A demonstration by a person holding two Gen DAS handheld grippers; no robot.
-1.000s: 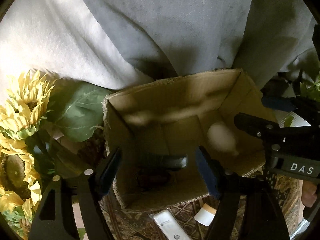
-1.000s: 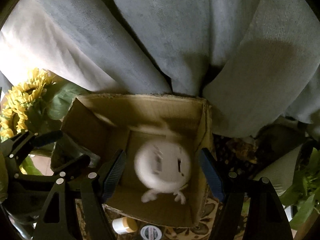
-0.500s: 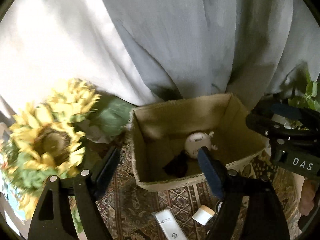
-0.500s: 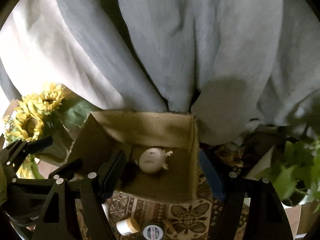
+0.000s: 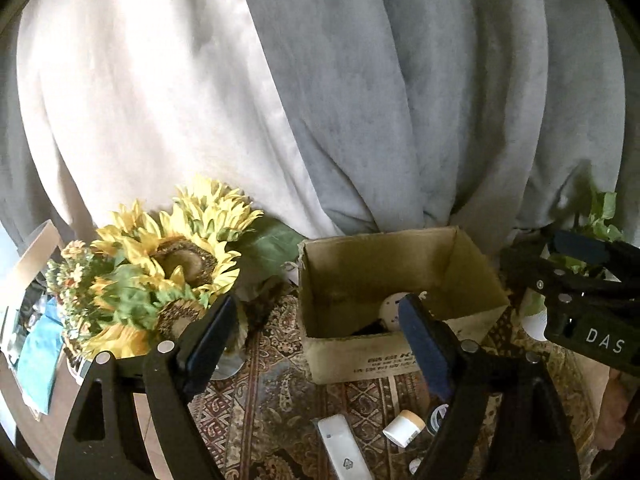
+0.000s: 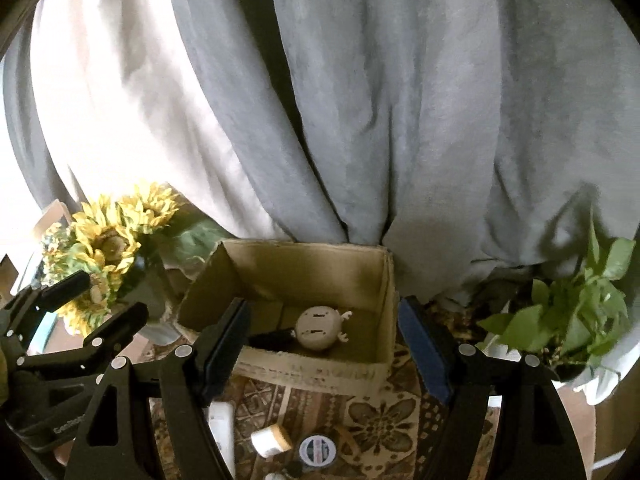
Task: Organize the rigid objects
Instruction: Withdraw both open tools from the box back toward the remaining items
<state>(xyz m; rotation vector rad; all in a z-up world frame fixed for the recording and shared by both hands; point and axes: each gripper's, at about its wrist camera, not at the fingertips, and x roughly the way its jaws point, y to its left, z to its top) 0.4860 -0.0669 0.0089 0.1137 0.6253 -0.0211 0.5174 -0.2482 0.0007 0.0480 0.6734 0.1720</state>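
— Holding anything in the left tongs (image 5: 316,332)?
— Nothing; I've just been widening them. Between them sits the box (image 6: 304,372) holding the white round toy (image 6: 318,327). My right tongs (image 6: 324,344) gape empty too.

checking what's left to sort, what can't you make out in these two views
- Dark object in the cardboard box: right wrist view, shadowed, partly behind a finger; identity unclear.
- Print on the box front: left wrist view, too small.
- White remote-like item: cut by the bottom edge.
- Round tin label: right wrist view, blurred.
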